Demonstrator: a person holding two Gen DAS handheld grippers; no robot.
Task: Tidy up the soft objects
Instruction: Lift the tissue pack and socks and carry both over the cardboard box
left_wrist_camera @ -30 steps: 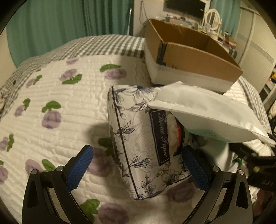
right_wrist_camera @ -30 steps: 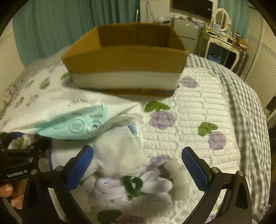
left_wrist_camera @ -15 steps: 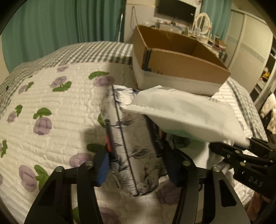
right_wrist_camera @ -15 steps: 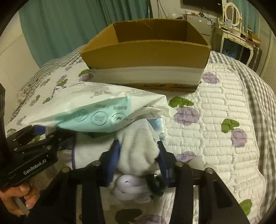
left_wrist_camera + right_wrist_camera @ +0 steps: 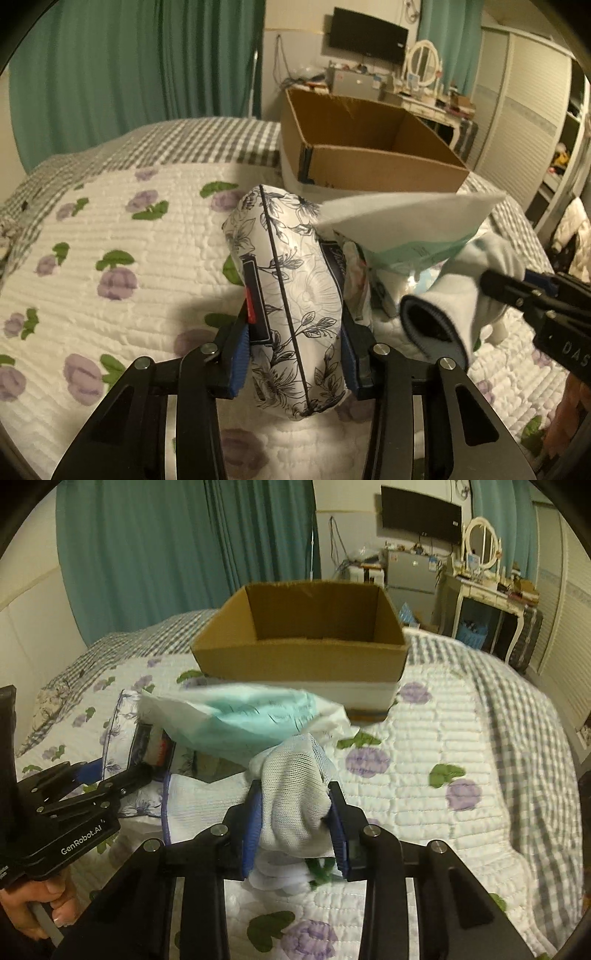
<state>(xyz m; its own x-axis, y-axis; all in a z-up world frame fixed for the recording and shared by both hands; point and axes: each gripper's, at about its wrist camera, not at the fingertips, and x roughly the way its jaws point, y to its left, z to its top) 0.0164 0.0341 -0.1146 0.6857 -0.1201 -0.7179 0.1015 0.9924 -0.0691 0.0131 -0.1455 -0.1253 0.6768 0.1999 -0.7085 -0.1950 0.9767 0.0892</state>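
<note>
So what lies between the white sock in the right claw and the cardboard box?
The white and mint plastic pack lies there, above the white sock and before the cardboard box, seen in the right wrist view.

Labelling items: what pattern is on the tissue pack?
Dark floral line drawings on white tissue pack; left wrist view.

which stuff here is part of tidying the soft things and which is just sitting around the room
Part of the job:
- floral tissue pack, in the left claw
- white mesh cloth, in the right claw
- white and teal packet
- cardboard box

Just lying about:
- wall TV
- oval mirror
- teal curtains
</note>
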